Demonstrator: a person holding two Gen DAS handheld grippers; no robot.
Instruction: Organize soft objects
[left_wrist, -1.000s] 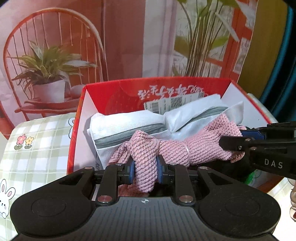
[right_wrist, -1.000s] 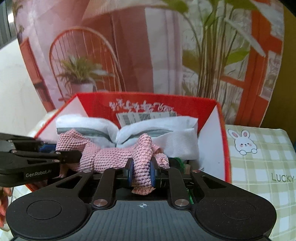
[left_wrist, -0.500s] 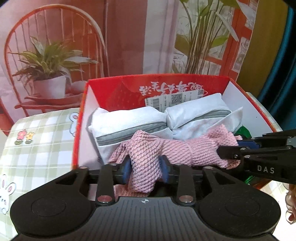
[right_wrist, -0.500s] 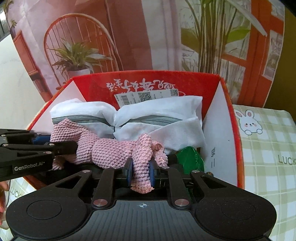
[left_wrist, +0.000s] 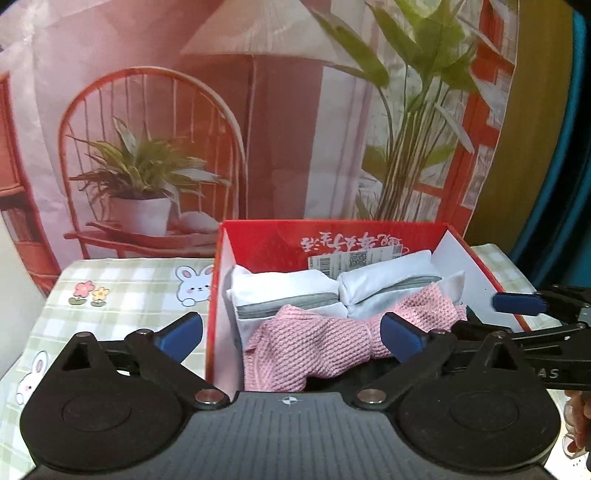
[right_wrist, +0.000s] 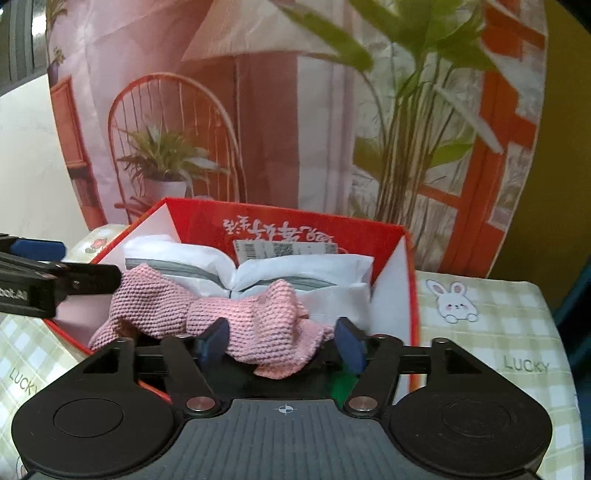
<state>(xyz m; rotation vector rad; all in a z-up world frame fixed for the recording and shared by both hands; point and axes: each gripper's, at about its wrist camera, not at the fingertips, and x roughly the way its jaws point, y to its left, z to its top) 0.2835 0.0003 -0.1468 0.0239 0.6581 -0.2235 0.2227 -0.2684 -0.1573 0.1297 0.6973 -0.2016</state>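
Once both let go, left gripper (left_wrist: 290, 334) and right gripper (right_wrist: 282, 341) gaped; pink knitted cloth (left_wrist: 314, 347) lay in red cardboard box (left_wrist: 369, 236) at 6 o'clock, placed.

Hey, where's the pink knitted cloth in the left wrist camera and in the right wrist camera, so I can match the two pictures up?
Left wrist view: the pink knitted cloth lies low and centre, draped across the front of the red box.
Right wrist view: the cloth lies centre-left, just beyond the open right gripper.
Shared landmark: the barcode label on the box's back wall.
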